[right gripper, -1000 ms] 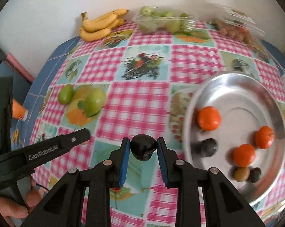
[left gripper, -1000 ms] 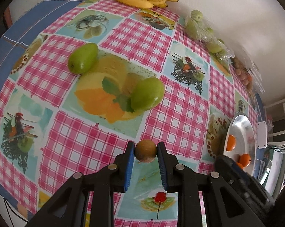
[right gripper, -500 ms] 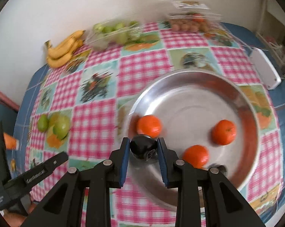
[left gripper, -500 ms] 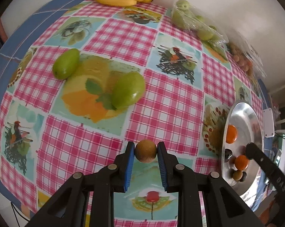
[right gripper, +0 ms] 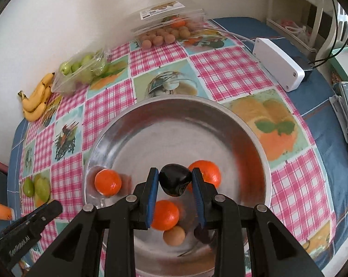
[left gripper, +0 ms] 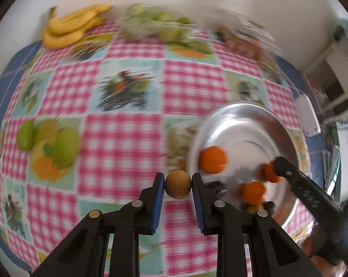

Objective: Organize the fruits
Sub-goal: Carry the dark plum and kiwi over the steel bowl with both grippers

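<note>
My left gripper [left gripper: 177, 184] is shut on a small round brown fruit [left gripper: 178, 184], held above the tablecloth just left of the silver tray [left gripper: 243, 117]. My right gripper [right gripper: 175, 180] is shut on a dark plum [right gripper: 175, 179] and holds it over the silver tray [right gripper: 174, 120]. In the tray lie three oranges [right gripper: 108, 182] [right gripper: 208, 173] [right gripper: 166, 214], a small brown fruit [right gripper: 174, 235] and a dark fruit [right gripper: 203, 233]. The right gripper's finger [left gripper: 305, 189] reaches over the tray in the left wrist view.
Two green mangoes [left gripper: 66, 146] [left gripper: 25, 134] lie at the table's left. Bananas [right gripper: 36, 99], a bag of green fruit [right gripper: 81, 69] and a clear box of small brown fruit [right gripper: 167, 32] line the wall. A white box [right gripper: 279, 63] sits at the right.
My left gripper has swung right with the brown fruit towards the tray. My right gripper has moved with the plum from the tray's near rim to over its middle.
</note>
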The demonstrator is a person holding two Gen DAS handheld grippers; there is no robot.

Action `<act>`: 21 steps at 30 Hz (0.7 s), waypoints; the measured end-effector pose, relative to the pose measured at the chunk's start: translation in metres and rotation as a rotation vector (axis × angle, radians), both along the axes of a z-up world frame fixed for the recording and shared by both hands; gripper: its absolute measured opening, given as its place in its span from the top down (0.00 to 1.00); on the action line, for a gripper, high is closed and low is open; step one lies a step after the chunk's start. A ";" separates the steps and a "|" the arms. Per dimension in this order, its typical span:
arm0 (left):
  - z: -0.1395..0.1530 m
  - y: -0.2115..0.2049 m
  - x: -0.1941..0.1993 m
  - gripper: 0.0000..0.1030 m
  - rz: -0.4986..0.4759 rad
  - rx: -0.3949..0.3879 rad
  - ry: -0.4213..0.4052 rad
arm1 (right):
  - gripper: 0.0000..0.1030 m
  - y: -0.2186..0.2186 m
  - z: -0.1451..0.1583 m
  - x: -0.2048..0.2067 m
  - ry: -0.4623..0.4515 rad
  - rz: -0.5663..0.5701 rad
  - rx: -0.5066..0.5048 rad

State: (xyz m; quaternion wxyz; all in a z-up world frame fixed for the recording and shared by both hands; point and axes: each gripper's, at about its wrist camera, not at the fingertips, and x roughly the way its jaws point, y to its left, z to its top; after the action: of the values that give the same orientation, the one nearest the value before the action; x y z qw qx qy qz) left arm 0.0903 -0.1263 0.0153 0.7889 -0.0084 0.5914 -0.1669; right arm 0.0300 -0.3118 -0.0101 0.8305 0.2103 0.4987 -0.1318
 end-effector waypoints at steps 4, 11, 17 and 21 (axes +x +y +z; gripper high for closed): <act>0.003 -0.028 0.000 0.75 -0.054 -0.007 -0.004 | 0.70 -0.002 0.000 0.004 -0.018 0.001 -0.011; 0.001 -0.053 0.021 0.75 -0.064 -0.010 -0.012 | 0.70 -0.006 -0.003 0.008 -0.026 0.007 -0.041; -0.006 -0.061 0.034 0.75 -0.067 -0.010 -0.006 | 0.70 -0.012 -0.010 0.010 -0.013 -0.004 -0.024; -0.010 -0.067 0.039 0.75 -0.068 -0.016 0.000 | 0.70 -0.013 -0.011 0.011 -0.013 0.000 -0.028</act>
State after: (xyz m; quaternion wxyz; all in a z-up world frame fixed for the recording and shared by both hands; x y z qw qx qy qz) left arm 0.1298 -0.1937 0.0049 0.7826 0.0054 0.5901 -0.1983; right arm 0.0409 -0.3250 -0.0210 0.8364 0.1995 0.4916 -0.1373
